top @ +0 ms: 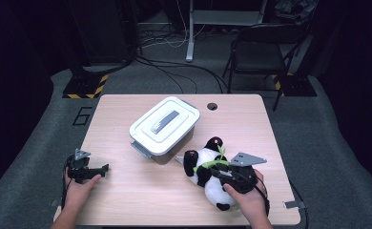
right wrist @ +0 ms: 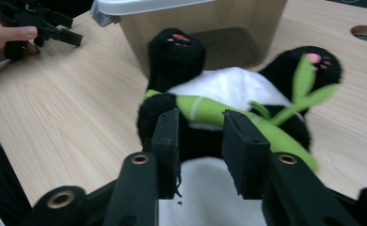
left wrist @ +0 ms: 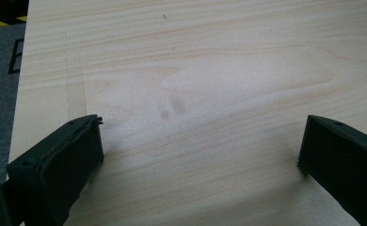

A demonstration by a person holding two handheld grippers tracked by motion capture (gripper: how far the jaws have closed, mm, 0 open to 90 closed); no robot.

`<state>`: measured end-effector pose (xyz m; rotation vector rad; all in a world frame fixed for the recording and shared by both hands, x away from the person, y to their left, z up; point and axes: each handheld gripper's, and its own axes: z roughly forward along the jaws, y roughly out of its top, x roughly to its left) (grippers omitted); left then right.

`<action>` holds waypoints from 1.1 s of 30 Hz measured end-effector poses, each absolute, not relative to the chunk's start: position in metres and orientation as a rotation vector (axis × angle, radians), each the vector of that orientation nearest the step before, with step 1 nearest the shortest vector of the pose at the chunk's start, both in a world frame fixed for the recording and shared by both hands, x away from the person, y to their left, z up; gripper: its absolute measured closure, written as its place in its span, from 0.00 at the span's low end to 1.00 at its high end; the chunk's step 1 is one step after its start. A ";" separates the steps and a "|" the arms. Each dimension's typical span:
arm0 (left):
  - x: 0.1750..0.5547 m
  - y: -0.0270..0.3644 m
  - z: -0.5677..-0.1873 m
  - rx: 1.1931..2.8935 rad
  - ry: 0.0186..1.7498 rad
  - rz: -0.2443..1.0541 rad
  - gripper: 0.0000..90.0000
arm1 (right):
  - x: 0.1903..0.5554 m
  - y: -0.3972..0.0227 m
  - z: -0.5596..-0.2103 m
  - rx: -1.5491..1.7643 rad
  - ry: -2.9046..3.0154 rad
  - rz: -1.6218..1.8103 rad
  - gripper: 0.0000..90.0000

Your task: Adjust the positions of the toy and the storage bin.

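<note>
A black-and-white plush panda holding a green bamboo sprig lies on its back on the table, just right of a lidded box. My right gripper reaches over it from the near side. In the right gripper view the panda lies under the jaws of the right gripper, which stand a little apart with its dark arm and the bamboo in the gap; the pads do not visibly press. My left gripper rests at the table's left edge. In its own view the left gripper stands wide open over bare wood.
A clear plastic box with a white lid stands mid-table, close behind the panda; the box is a near wall ahead. A cable hole sits at the back edge. A folding chair stands beyond the wooden table.
</note>
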<state>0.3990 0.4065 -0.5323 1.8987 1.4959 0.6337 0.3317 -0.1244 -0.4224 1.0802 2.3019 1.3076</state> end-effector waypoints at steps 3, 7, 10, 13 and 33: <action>0.399 0.406 -0.532 1.898 1.496 0.633 0.00 | 0.331 -0.114 -0.425 1.057 2.318 1.290 0.70; 0.399 0.406 -0.532 1.896 1.497 0.633 0.00 | 0.330 -0.093 -0.433 1.035 2.348 1.207 0.63; 0.399 0.406 -0.532 1.899 1.494 0.633 0.00 | 0.329 -0.082 -0.440 1.033 2.328 1.150 0.56; 0.399 0.406 -0.532 1.900 1.494 0.633 0.00 | 0.326 -0.077 -0.444 1.026 2.284 1.104 0.59; 0.399 0.406 -0.532 1.900 1.494 0.633 0.00 | 0.335 -0.113 -0.428 1.044 2.172 1.083 0.88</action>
